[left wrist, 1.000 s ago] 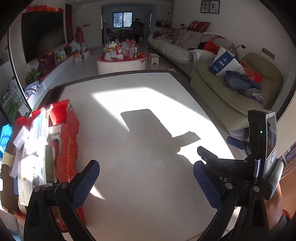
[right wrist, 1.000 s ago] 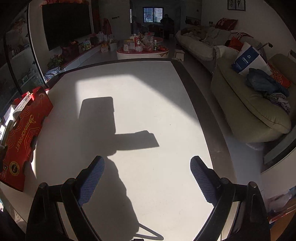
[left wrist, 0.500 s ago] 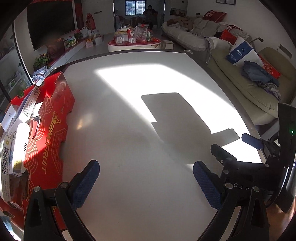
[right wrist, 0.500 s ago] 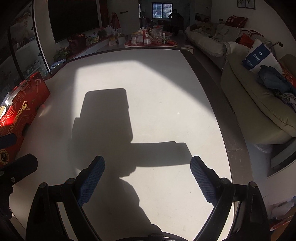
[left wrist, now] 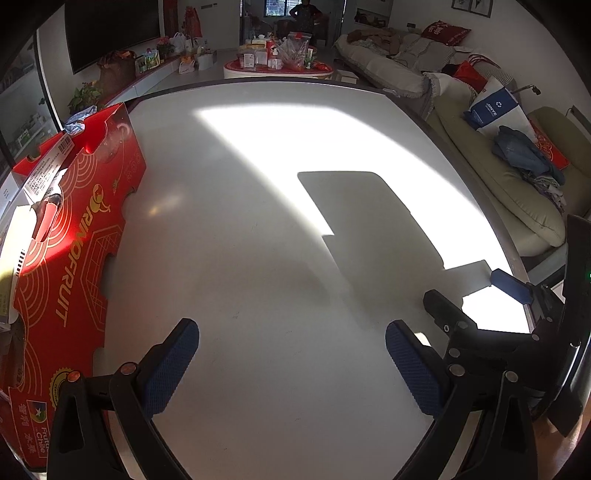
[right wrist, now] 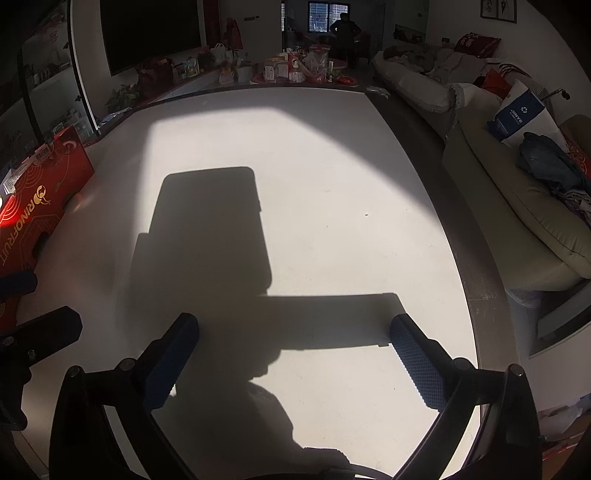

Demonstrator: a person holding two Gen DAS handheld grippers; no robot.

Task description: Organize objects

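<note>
A red cardboard fruit box (left wrist: pixel 74 236) stands on the left edge of the white table (left wrist: pixel 280 206); white packets show over its rim at the far left. It also shows in the right wrist view (right wrist: pixel 33 206). My left gripper (left wrist: pixel 291 350) is open and empty above the table, right of the box. My right gripper (right wrist: pixel 293 349) is open and empty over the table's near part. The right gripper's body (left wrist: pixel 517 325) shows at the left wrist view's right edge; part of the left gripper (right wrist: pixel 33 332) shows at the right wrist view's left edge.
A beige sofa (left wrist: pixel 517 192) with clothes and a blue-white bag (left wrist: pixel 495 107) runs along the table's right side. A low round table (left wrist: pixel 277 66) with bottles stands beyond the far edge. A TV wall and shelves are at left. A person (right wrist: pixel 345 27) stands far back.
My left gripper has swung right and pulled back from the red box, so the box's outer side now shows instead of its contents. My right gripper has moved slightly nearer.
</note>
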